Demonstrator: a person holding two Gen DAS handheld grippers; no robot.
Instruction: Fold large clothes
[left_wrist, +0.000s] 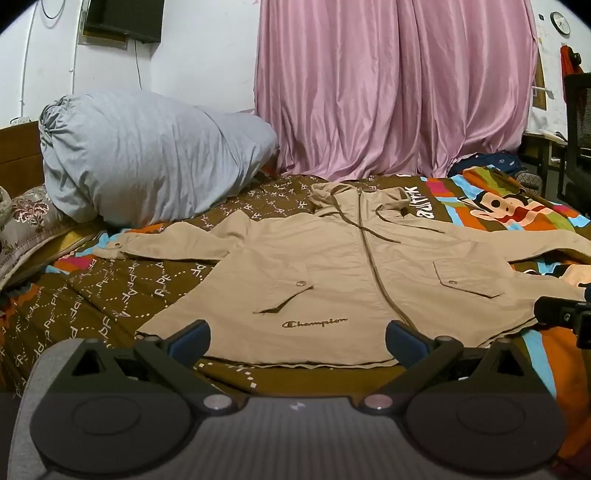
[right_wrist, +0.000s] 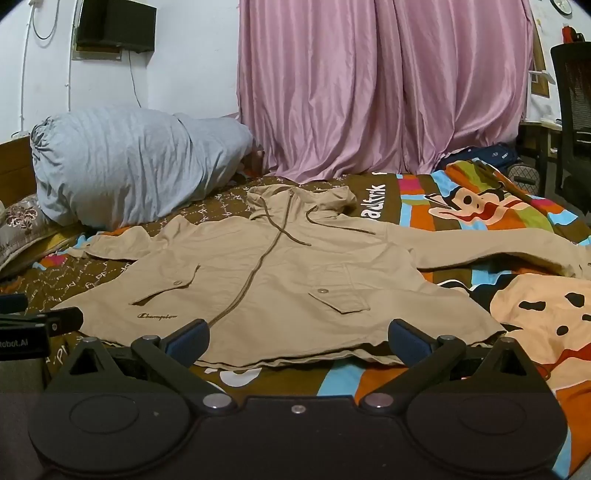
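I have the tan hooded jacket (left_wrist: 332, 273) laid flat, front up and zipped, on the patterned bedspread (left_wrist: 110, 291), its hood toward the pink curtain (left_wrist: 388, 85) and its hem nearest me. Both sleeves are spread out to either side of the jacket's body. My left gripper (left_wrist: 297, 338) hovers just short of the hem, jaws wide apart and holding nothing; my right gripper (right_wrist: 299, 336) is the same, wide open and empty, at the hem's other half. I judge the folding has not begun: this is the approach. Next I should reach out past the body, pinch a sleeve, and bring it across the zip.
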